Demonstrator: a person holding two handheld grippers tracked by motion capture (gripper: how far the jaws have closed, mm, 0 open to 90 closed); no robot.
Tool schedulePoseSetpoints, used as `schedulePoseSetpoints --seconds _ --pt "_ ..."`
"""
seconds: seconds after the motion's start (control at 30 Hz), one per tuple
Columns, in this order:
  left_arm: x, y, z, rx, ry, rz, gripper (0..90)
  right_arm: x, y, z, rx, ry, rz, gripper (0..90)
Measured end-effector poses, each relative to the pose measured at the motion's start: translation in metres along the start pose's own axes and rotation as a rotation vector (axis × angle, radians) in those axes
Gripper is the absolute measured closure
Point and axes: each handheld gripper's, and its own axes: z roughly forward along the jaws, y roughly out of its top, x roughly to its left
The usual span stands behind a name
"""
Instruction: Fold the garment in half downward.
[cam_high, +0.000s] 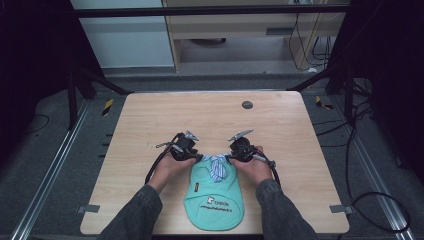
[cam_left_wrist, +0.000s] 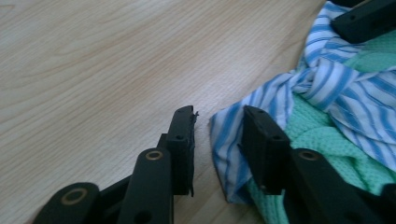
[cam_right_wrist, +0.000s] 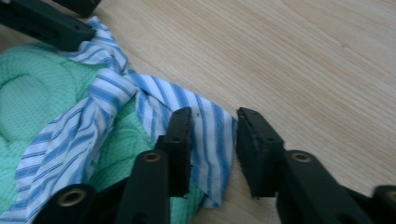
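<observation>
**Visitor:** What is on the table?

**Guide:** A light wooden table seen from above, with a mint-green baby bib lying flat near the person's edge. It has dark lettering low on its front. At its top, two blue-and-white striped ties are twisted together into a loose knot over the neck opening.

**Visitor:** Where are the hands?

**Guide:** Two forearms in dark sleeves come in from the bottom. Each hand holds a black tool with two jaws. The left gripper sits just left of the knot, the right gripper just right of it, both pointing inward at the ties, close to each other.

**Visitor:** Are the jaws holding the ties?

**Guide:** Not pressing, as far as one can see. In the left gripper view, the left gripper has its jaws apart, and the end of one striped tie lies in the gap, with clear space beside the left pad. In the right gripper view, the right gripper also stands parted, with the other tie end spread flat on the wood between the jaws, not pinched. Each view shows the tip of the other gripper resting near the knot in an upper corner.

**Visitor:** Anything else?

**Guide:** A small dark round disc sits in the table's far half, well apart from the bib.
</observation>
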Motion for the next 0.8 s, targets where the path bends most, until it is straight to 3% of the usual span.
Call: schedulePoseSetpoints --seconds 0.33,0.8 --pt "-0.0037 -0.0011 -0.0002 -0.001 -0.03 0.008 78.1 0.0051 -0.0005 0.0002 0.0 0.015 -0.039 80.9" --pt "-0.0055 -0.0014 -0.0002 0.0 -0.038 0.021 83.4 0.0087 -0.0007 -0.0002 0.0 -0.005 -0.068 82.0"
